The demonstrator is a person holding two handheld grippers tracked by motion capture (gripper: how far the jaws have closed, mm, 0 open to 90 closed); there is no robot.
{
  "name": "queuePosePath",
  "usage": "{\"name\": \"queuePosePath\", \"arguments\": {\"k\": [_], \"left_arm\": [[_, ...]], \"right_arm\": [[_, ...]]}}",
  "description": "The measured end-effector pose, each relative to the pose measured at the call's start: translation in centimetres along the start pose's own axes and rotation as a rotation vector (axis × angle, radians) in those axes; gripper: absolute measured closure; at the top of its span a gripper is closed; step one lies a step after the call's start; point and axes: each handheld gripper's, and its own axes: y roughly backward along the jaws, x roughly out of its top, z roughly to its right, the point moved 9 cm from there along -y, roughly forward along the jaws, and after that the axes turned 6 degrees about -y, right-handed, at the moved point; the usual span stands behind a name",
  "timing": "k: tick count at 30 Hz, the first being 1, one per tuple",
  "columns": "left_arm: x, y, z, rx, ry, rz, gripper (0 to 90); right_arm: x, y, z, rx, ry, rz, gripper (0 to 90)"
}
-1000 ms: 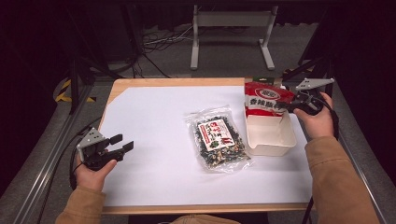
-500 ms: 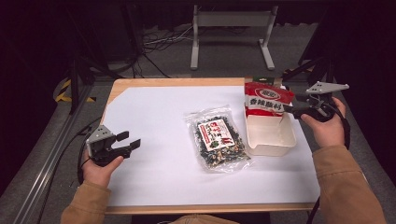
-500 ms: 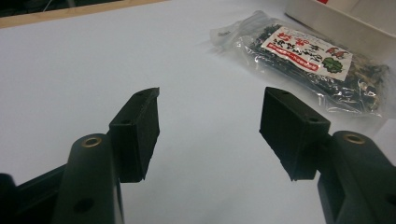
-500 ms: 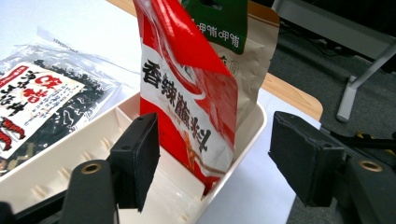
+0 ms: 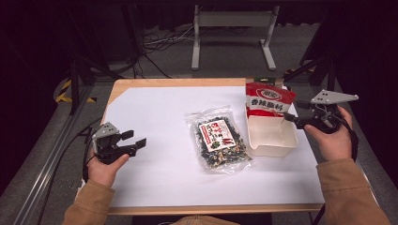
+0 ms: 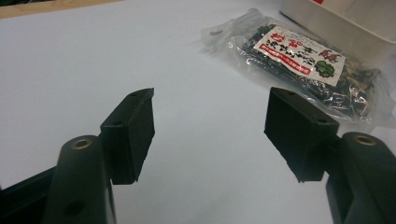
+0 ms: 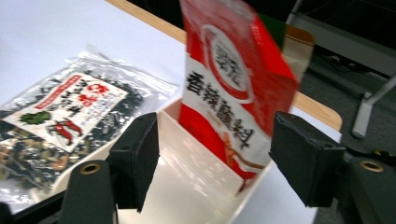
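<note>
We are leaving the red packet (image 5: 269,99) leaning upright in the white bin (image 5: 273,137), right gripper (image 5: 292,119) now gaping wide and empty; left gripper (image 5: 136,139), its jaws just widening with nothing between them, is facing the clear seaweed bag (image 5: 218,138) as the likely next pick

Red packet (image 7: 233,88) standing in the white tray (image 5: 272,140), right side: large black Chinese characters on its white band, reading roughly 香辣蘸料, with a white oval logo above, unreadable. Clear bag (image 6: 303,65) mid-table: white label with red Chinese print, too small to read.
</note>
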Motion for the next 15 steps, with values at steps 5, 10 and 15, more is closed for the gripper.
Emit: {"name": "queuePosePath", "arguments": {"k": [5,10,15], "left_arm": [[0.9,-0.5,0.7,-0.006,-0.014,-0.019,29.3],[1.6,-1.1,1.5,-0.028,-0.021,-0.049,28.4],[2.1,-2.2,2.3,-0.054,-0.025,-0.092,28.9]], "right_arm": [[0.1,0.5,-1.8,0.033,0.035,0.011,32.5],[0.2,1.0,-3.2,0.056,0.041,0.045,31.5],[0.1,1.6,-4.7,0.080,0.039,0.086,31.4]]}}
